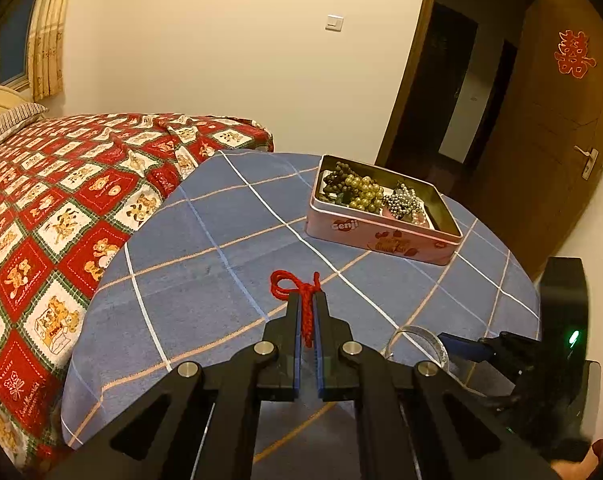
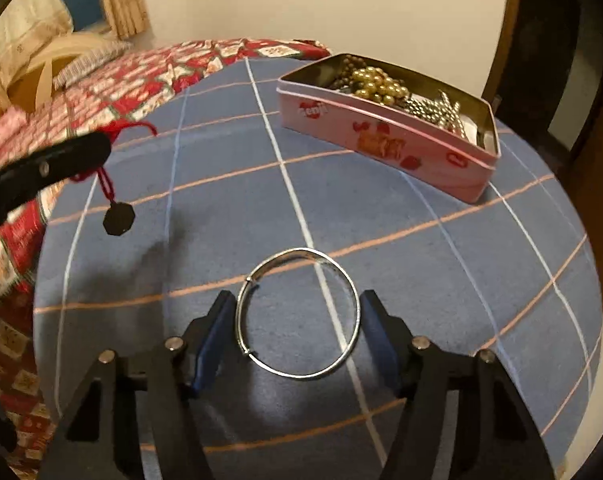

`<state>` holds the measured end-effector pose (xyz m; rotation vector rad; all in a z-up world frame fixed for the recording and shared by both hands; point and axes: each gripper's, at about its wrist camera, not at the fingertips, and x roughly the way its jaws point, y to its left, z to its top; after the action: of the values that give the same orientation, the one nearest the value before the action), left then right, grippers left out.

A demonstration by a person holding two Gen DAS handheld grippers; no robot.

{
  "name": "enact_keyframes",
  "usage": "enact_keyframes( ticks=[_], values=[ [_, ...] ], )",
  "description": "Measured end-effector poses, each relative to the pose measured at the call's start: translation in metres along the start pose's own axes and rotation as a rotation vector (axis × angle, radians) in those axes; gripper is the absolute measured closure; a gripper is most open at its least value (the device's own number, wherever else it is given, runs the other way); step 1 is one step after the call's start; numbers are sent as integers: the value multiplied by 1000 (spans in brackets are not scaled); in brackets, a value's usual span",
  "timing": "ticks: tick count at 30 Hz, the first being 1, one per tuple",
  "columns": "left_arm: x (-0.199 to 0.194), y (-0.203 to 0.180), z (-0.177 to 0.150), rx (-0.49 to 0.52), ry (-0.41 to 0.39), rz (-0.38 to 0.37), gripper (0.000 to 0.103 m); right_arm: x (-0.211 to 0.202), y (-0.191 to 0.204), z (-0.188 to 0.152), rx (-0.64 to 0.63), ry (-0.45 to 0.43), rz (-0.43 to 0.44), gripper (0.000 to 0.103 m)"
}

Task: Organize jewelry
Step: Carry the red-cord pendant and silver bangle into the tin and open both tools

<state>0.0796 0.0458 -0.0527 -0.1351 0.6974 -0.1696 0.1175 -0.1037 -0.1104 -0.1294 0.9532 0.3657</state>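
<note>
Silver bangle [image 2: 299, 314] between wide right claw [image 2: 297, 300] pads, mid-table; left claw [image 1: 307, 300] clamps red cord [image 1: 297, 286].

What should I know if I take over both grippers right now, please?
Left gripper: shut on the red cord; its dark pendant hangs clear of the table.
Right gripper: open, fingers on either side of the silver bangle, which lies flat on the blue checked tablecloth; not gripped yet.
Pink tin: open at the far side of the table, already holding bead strings.
Done: beads are in the tin, cord lifted.
Left: close on the bangle, then put both it and the cord into the tin.
</note>
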Motion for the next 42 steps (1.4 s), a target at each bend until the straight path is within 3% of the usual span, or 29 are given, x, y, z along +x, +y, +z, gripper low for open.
enact_keyframes(
  ticks=[6, 13, 36, 42],
  values=[
    [-1, -7, 2, 15, -5, -12, 99, -32, -23, 8, 116, -116, 68, 37],
    [-1, -23, 10, 48, -19, -27, 99, -53, -25, 20, 129, -191, 34, 37],
    [25, -66, 58, 129, -53, -84, 99, -82, -73, 53, 178, -296, -44, 37],
    [36, -65, 69, 95, -61, -155, 99, -77, -91, 60, 199, -296, -68, 37]
  ],
)
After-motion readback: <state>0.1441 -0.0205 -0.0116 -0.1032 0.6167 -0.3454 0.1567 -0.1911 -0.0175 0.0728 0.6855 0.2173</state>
